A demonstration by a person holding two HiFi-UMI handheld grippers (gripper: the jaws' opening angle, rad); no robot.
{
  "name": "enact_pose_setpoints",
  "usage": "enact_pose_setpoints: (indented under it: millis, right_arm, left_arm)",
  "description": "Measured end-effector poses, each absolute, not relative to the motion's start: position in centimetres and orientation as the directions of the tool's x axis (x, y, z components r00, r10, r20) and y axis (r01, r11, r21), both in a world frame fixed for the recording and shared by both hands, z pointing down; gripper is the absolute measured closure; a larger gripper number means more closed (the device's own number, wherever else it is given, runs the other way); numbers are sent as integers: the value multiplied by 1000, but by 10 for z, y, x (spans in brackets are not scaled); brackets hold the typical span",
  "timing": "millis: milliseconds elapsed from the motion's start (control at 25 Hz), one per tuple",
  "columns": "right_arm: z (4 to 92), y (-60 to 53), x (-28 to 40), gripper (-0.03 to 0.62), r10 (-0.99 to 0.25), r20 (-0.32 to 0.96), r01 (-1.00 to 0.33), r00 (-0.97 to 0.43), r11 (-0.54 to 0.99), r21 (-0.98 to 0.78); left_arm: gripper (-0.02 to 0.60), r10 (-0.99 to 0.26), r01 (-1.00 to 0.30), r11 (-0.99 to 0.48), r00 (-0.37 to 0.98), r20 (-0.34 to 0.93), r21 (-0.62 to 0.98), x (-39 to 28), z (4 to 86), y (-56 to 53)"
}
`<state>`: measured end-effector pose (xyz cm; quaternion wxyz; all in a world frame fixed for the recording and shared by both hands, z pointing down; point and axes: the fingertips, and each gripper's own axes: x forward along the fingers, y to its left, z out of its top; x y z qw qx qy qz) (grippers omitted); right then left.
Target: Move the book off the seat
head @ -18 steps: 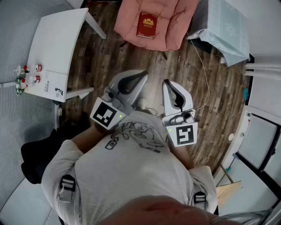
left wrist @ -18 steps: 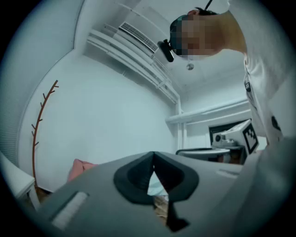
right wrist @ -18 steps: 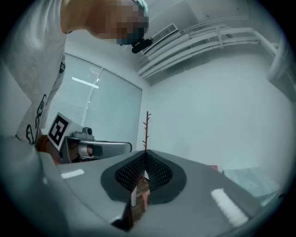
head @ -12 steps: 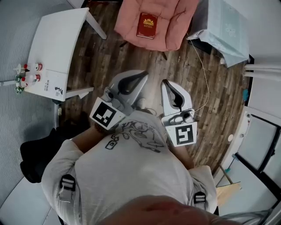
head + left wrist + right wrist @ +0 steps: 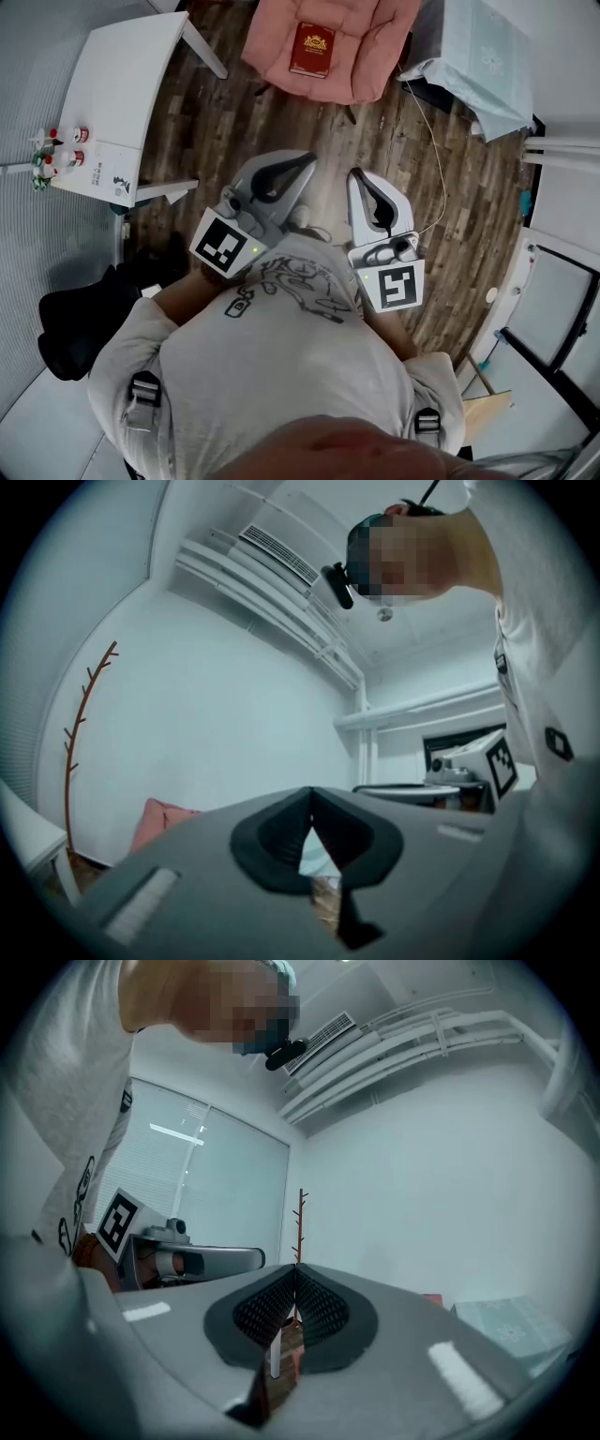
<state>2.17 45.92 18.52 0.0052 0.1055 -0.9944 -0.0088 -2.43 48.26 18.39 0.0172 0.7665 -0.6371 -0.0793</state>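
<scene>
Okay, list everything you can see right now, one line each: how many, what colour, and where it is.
dark red hardcover book: one, dark red with gold print, lying on the seat
pink cushioned seat: one, pink, top centre
white rectangular table: one, white, upper left
small red-capped bottles: several, white and red, at the white table's left edge
pale blue cloth-covered table: one, pale blue, upper right
dark wood plank floor: one, brown, under everything
brown branch-shaped coat stand: one, brown, against the white wall
left hand-held gripper: one, grey, shut and empty, in front of the person's chest
right hand-held gripper: one, grey, shut and empty, beside the left one
</scene>
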Motion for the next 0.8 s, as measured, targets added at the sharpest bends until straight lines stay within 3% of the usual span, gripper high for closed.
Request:
enact_pose_setpoints:
  millis: [360,800]
  right_arm:
    - [182,462,42,588,-195,-10,-195,-981,981,13]
    - [176,439,-3,587,-194,-33,-195,-980,980,37]
  left_arm:
    - [578,-980,-972,-185,172,-97,143,0,186,486]
    - [578,-979,-972,-189,176,-98,140,-44,191,458]
